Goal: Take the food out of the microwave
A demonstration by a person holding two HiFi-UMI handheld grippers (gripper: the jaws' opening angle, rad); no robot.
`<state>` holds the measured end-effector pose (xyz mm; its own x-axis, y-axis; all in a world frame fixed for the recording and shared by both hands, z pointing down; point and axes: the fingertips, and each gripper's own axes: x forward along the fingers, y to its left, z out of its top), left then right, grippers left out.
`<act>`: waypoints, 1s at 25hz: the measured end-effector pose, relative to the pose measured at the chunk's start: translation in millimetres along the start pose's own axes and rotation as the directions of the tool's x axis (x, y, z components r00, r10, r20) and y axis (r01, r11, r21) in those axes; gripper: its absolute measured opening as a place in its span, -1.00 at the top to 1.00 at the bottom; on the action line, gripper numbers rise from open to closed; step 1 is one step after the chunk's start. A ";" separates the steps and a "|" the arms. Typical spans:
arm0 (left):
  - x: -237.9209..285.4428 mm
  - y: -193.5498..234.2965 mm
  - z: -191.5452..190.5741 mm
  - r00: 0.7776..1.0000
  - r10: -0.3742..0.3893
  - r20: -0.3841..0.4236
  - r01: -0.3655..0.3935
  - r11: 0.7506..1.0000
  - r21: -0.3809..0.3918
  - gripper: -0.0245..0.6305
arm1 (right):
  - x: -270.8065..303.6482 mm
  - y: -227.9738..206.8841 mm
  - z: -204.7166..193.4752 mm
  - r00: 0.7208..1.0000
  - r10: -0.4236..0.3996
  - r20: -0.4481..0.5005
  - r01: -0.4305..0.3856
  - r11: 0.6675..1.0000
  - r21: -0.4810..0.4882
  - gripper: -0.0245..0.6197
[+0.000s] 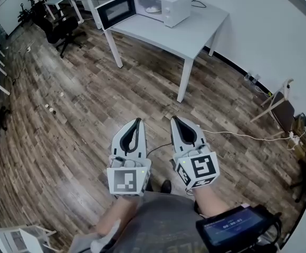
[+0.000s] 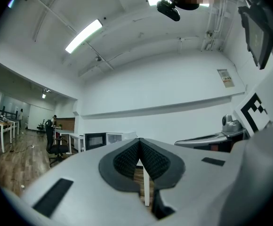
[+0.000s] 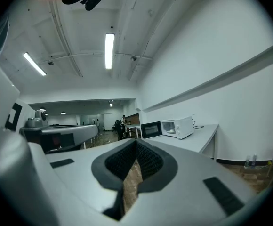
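Left gripper (image 1: 139,121) and right gripper (image 1: 174,119) closed, empty, side by side; well ahead, open-doored microwave (image 1: 166,5) holding food (image 1: 153,8) on tabletop (image 1: 198,31).

The floor (image 1: 89,104) shows grained wood planks; the table (image 1: 195,30) and microwave (image 1: 169,4) look smooth.

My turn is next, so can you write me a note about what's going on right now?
Left gripper: fingers shut, empty, held over the floor.
Right gripper: the same.
Microwave stands on the white table, well ahead of both grippers. Its door is open, and the food, pale and on what looks like a plate, sits inside.
Done: door open.
Left: walk over, take the food out.
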<state>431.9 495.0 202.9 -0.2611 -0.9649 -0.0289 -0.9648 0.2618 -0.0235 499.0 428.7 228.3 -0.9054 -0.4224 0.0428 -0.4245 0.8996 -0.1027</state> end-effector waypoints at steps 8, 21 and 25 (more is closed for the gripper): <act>50.0 53.3 -18.1 1.000 -0.003 -0.026 0.003 1.000 -0.011 0.91 | 72.0 -7.6 -6.2 1.000 -0.013 -0.009 0.013 1.000 0.004 0.90; 143.8 186.4 -20.2 1.000 -0.019 -0.017 0.019 1.000 -0.012 0.91 | 232.3 0.6 2.7 0.999 -0.051 0.013 0.051 0.999 0.006 0.90; 162.6 216.2 -12.3 0.999 -0.037 0.004 0.037 0.999 -0.012 0.91 | 265.2 8.2 11.0 0.998 -0.064 0.020 0.064 0.998 -0.007 0.90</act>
<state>180.5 394.4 205.5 -0.2253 -0.9737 -0.0324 -0.9741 0.2258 -0.0121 255.5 322.8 227.9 -0.8761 -0.4813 0.0298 -0.4818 0.8713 -0.0932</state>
